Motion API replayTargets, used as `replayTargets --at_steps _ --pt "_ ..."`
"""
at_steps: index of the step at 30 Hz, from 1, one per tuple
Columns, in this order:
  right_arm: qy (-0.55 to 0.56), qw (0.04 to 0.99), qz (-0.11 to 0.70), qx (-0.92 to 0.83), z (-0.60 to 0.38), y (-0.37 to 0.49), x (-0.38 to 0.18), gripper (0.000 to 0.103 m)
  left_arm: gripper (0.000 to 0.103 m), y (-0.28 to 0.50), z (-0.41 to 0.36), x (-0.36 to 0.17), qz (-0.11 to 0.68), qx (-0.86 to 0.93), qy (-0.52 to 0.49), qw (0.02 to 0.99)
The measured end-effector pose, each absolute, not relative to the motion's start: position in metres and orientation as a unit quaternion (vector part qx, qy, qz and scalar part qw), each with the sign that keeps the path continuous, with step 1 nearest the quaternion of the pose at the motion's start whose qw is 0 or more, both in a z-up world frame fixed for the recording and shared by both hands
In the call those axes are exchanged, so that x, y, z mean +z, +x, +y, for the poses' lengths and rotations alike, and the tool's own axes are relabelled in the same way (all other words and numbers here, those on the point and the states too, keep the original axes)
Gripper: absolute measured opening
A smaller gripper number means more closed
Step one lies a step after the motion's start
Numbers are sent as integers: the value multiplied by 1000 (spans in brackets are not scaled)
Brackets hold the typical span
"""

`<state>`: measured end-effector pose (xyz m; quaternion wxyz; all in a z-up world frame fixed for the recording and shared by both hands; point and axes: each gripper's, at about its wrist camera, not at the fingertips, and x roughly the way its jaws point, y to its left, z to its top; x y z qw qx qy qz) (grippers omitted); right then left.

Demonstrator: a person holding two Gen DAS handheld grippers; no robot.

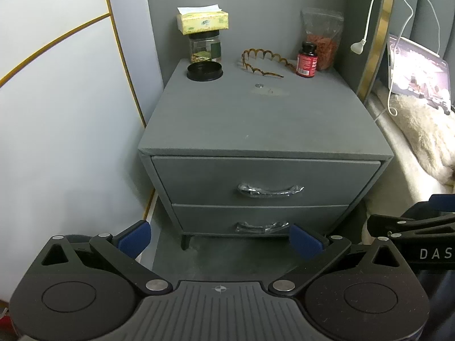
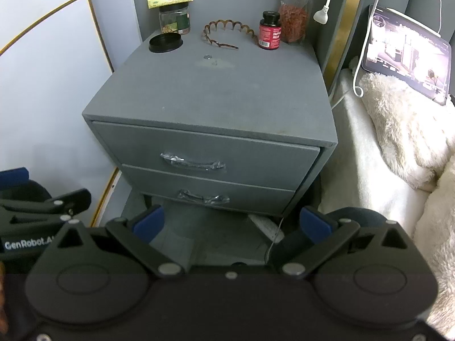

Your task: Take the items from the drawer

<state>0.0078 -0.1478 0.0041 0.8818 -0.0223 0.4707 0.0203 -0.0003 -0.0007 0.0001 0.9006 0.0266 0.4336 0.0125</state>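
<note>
A grey nightstand has two shut drawers. The top drawer has a plastic-wrapped handle; the bottom drawer has one too. In the right wrist view the top drawer and its handle sit above the bottom drawer. My left gripper is open and empty, held low in front of the bottom drawer. My right gripper is open and empty, also in front of and apart from the drawers. The drawers' contents are hidden.
On the nightstand top stand a tissue box on a jar, a black lid, a brown comb headband, a red pill bottle and a bag of red snacks. A bed with a fluffy blanket and tablet lies right; a wall left.
</note>
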Motion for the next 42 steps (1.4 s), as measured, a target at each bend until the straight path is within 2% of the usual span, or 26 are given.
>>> replayTargets --at_steps 42 --pt "-30 884 466 19 -147 6 0 103 103 -4 -6 9 424 6 19 905"
